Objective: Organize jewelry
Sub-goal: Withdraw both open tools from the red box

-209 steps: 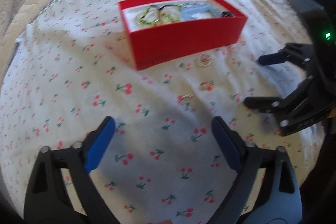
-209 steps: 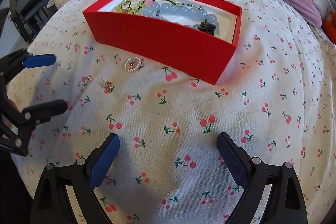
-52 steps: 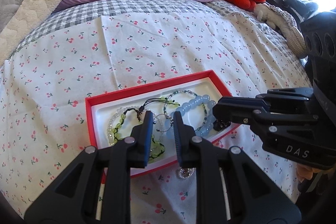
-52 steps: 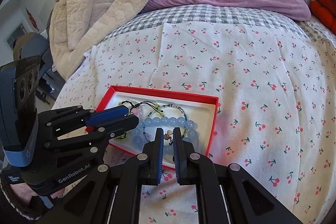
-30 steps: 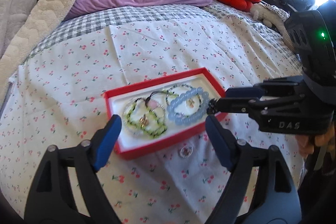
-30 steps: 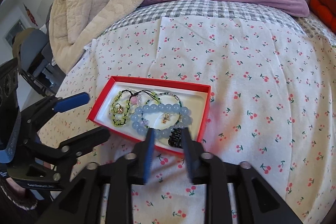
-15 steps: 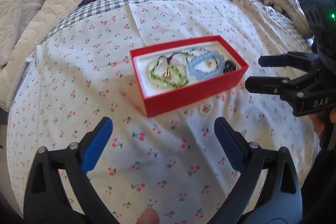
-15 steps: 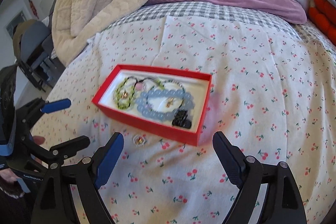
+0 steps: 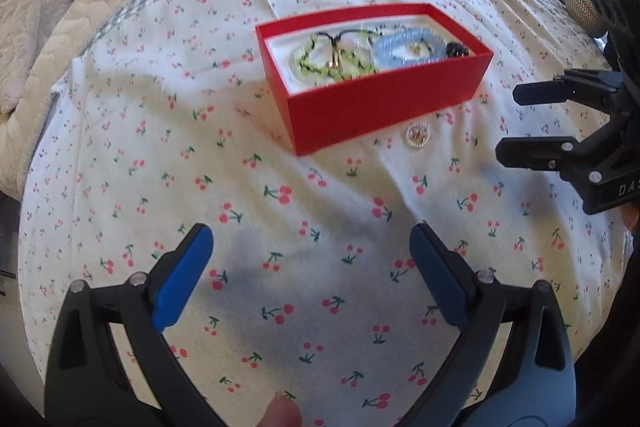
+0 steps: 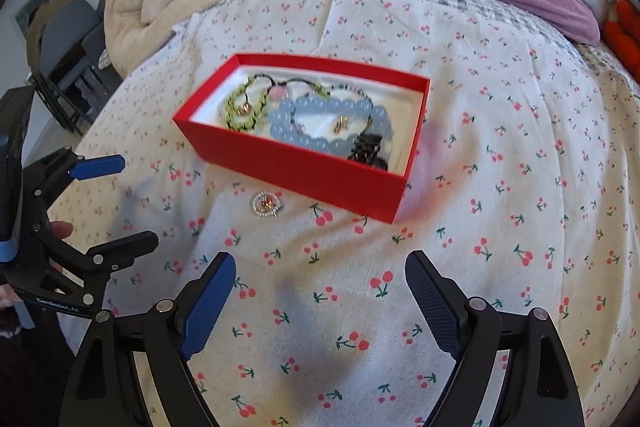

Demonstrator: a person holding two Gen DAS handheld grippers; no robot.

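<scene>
Blur is smearing the jewelry in the red box in the left view, so the green beaded bracelet and pale blue bead bracelet are hard to read there. The right view is showing them more clearly, with a small gold piece inside the blue ring and a dark item partly hiding behind the box's near wall. The box is sitting on the cherry-print sheet of the bed. A small round pearl-edged brooch is lying on the sheet just beside the box, outside it.

The left tool and right tool are hovering over bare sheet, well short of the box. Both have just been opening; their jaws are standing wide, gripping nothing. A fingertip is peeking in, cut off by the frame's bottom edge.
</scene>
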